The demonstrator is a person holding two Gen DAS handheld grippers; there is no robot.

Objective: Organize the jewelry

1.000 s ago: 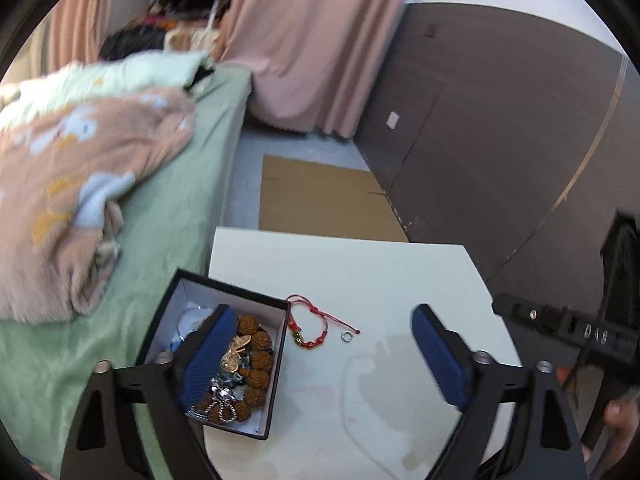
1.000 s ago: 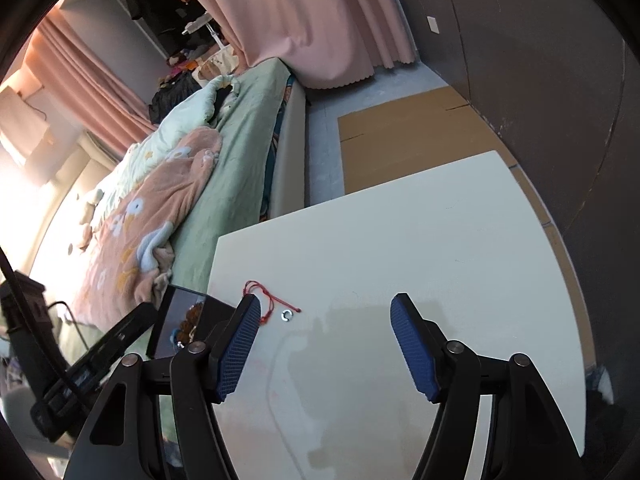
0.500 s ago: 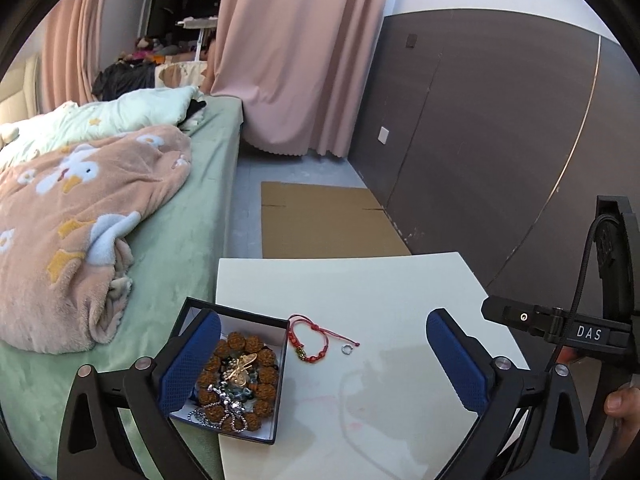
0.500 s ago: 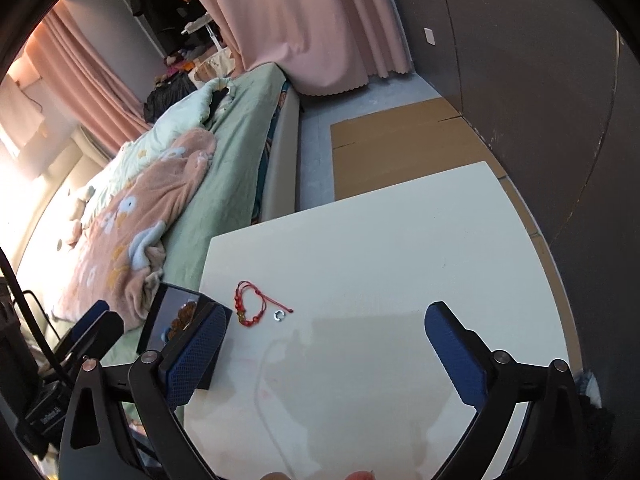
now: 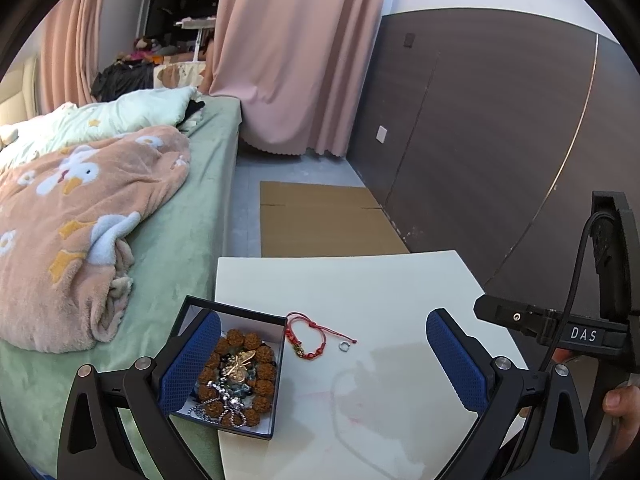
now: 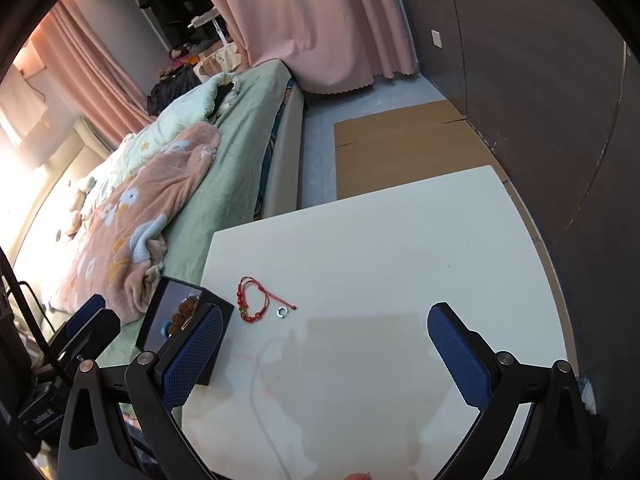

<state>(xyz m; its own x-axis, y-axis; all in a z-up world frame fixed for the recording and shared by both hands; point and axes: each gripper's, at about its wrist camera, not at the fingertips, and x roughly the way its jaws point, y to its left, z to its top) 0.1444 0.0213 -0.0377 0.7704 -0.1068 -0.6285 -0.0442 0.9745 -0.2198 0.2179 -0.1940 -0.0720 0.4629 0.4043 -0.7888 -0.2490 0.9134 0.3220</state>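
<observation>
A dark open jewelry box [image 5: 276, 376] sits at the left edge of the white table [image 5: 360, 280], holding brown bead bracelets [image 5: 256, 360], a gold piece and silver chains. A red string bracelet [image 5: 308, 336] and a small silver ring [image 5: 343, 346] lie on the table just right of the box. They also show in the right wrist view: the box [image 6: 176, 316], the red bracelet [image 6: 254, 304], the ring [image 6: 282, 312]. My left gripper [image 5: 324, 364] is open and empty, held above the box and bracelet. My right gripper [image 6: 326, 352] is open and empty, near the table's front.
A bed [image 5: 172, 240] with green sheet and a peach blanket [image 5: 80, 208] runs along the table's left. Flat cardboard [image 5: 320, 216] lies on the floor beyond the table. A dark wall panel [image 5: 500, 140] stands to the right. The right gripper's body [image 5: 580, 332] shows at the right.
Both grippers have opened wider and pulled back and up from the table. The jewelry on the table and in the box has not moved.
</observation>
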